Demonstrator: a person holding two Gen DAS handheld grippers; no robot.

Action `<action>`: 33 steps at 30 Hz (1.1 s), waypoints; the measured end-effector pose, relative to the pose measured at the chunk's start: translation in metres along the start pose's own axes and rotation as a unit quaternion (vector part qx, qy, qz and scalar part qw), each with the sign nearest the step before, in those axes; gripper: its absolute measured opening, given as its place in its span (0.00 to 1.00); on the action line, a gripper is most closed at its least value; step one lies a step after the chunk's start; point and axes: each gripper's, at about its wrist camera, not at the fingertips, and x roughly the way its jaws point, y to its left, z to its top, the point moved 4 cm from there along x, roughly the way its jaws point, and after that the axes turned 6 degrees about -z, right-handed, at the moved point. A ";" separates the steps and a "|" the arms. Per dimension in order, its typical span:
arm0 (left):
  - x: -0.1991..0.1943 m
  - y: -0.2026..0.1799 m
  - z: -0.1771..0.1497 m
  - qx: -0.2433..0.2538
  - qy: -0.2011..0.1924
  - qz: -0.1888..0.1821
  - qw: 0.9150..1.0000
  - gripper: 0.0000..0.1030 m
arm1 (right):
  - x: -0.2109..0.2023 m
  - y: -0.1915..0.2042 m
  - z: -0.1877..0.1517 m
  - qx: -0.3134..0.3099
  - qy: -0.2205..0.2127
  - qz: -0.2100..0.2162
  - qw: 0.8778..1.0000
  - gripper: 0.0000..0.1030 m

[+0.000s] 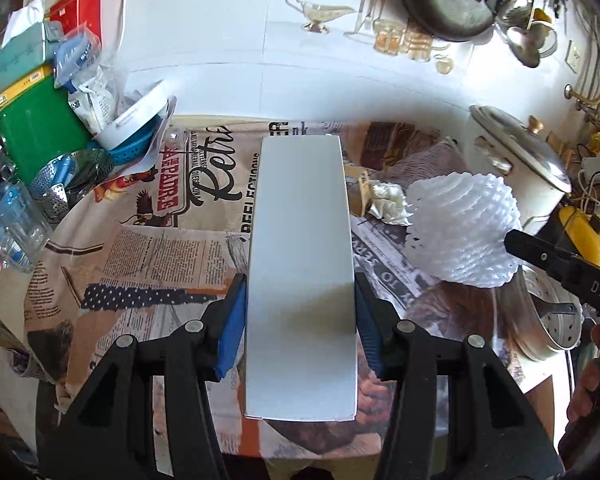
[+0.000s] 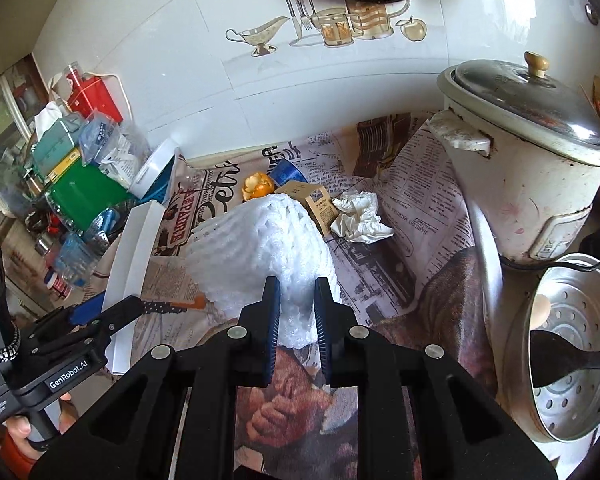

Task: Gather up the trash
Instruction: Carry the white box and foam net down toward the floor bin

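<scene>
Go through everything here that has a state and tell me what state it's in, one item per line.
left gripper: shut on the white box, held off the table
white box: closed, gripped by its long sides
right gripper: shut on the foam net
foam net: lifted, pinched at one end
rice cooker: lid on
tissue: crumpled, lying on the tablecloth
small cardboard box: lying tilted
orange peel: lying loose

Long white box (image 1: 300, 272) was held lengthwise above table; white foam net (image 2: 260, 248) was pinched at one end, lifted; crumpled tissue (image 2: 360, 220), small brown carton (image 2: 314, 202) & orange peel (image 2: 258, 186) lay on newsprint cloth (image 2: 420, 208)
</scene>
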 end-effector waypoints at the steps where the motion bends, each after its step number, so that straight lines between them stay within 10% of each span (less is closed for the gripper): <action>1: -0.007 -0.003 -0.002 0.002 -0.002 -0.002 1.000 0.49 | -0.005 0.001 -0.004 -0.001 -0.001 0.001 1.000 0.15; 33: -0.181 0.103 -0.179 0.083 0.050 -0.085 0.992 0.49 | -0.106 0.163 -0.204 0.081 0.020 -0.041 0.996 0.15</action>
